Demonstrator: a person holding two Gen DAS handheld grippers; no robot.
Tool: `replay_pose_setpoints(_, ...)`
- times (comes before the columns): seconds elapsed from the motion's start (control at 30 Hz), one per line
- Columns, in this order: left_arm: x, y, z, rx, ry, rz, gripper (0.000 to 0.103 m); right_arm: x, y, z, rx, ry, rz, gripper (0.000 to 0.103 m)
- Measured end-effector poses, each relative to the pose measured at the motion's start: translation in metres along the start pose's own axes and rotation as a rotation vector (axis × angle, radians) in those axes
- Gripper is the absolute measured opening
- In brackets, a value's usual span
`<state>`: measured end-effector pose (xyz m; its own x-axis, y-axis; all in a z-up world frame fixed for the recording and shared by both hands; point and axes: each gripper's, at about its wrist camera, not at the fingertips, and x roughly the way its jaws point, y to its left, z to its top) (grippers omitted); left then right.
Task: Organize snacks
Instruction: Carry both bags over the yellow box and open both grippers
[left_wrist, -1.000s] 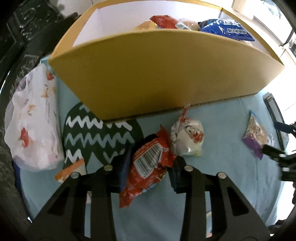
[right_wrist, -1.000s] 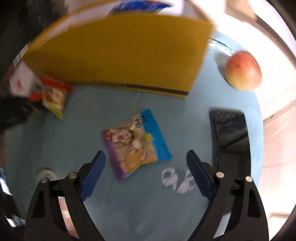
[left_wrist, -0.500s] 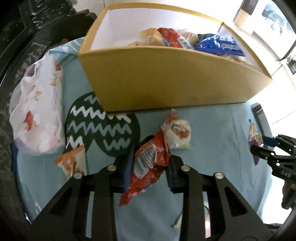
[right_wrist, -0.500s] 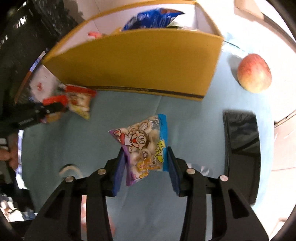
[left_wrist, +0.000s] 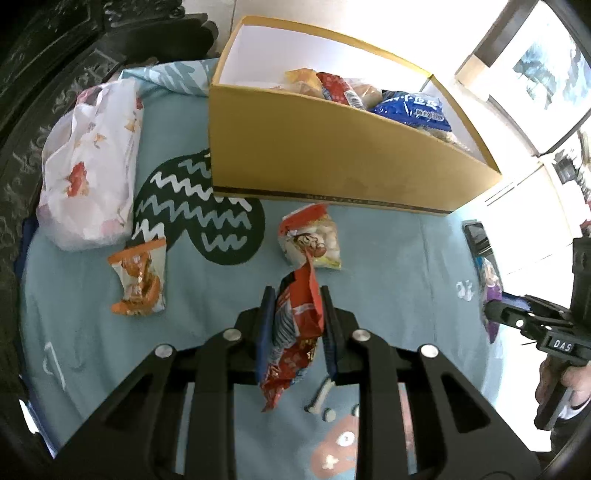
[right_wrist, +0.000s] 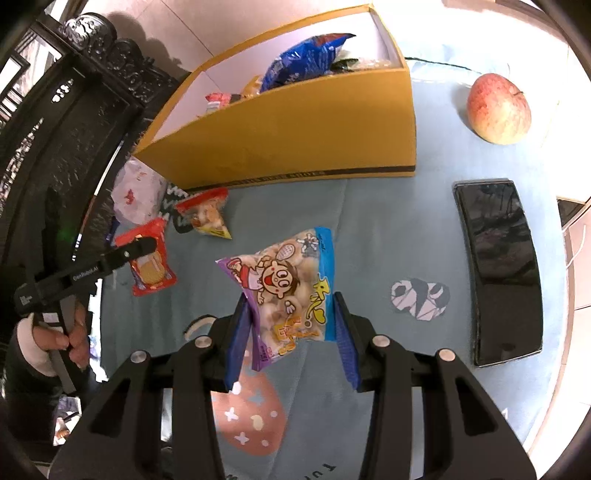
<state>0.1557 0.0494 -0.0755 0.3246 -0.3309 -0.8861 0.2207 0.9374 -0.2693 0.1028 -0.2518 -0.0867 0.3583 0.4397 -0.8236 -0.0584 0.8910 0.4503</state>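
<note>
Left hand-held gripper (left_wrist: 295, 314) is closing on a red snack packet (left_wrist: 293, 332); right hand-held gripper (right_wrist: 291, 325) pinches a cartoon puffs bag (right_wrist: 284, 291), both lifted off the worktop (right_wrist: 369, 229) for the yellow box (right_wrist: 295, 125).

Your left gripper (left_wrist: 295, 325) is closing its jaws on a red snack packet (left_wrist: 295, 332) at lower centre of the frame. Above it, a red-topped snack bag (left_wrist: 312, 240) lies just below the yellow box (left_wrist: 332, 162). An orange packet (left_wrist: 138, 280) lies at left, your right gripper (left_wrist: 495, 314) at the right edge.
</note>
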Motion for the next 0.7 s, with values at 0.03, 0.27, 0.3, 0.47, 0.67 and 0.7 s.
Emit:
replay_pose_setpoints(0.03,-0.002,-0.001,0.001,-0.004,-0.002,-0.004,0.023,-0.002,0.0,-0.001,-0.003,-0.006,0.006,0.043)
replay_pose_setpoints(0.27,-0.045,-0.024,0.024,0.021,-0.084,-0.065,0.023,-0.037,0.021,0.021,-0.04,-0.117,0.068,0.044)
replay_pose_setpoints(0.3,-0.051,-0.029,0.031,0.028,-0.101,-0.075,0.023,-0.043,0.025,0.028,-0.047,-0.14,0.075,0.044)
replay_pose_setpoints(0.47,-0.065,-0.054,0.085,0.061,-0.168,-0.098,0.023,-0.062,0.035,0.078,-0.074,-0.243,0.082,0.044)
replay_pose_setpoints(0.67,-0.039,-0.078,0.149,0.073,-0.179,-0.086,0.023,-0.046,0.039,0.139,-0.08,-0.301,0.032,0.044)
replay_pose_setpoints(0.7,-0.033,-0.081,0.157,0.071,-0.177,-0.068,0.023,-0.041,0.039,0.145,-0.082,-0.302,0.011,0.045)
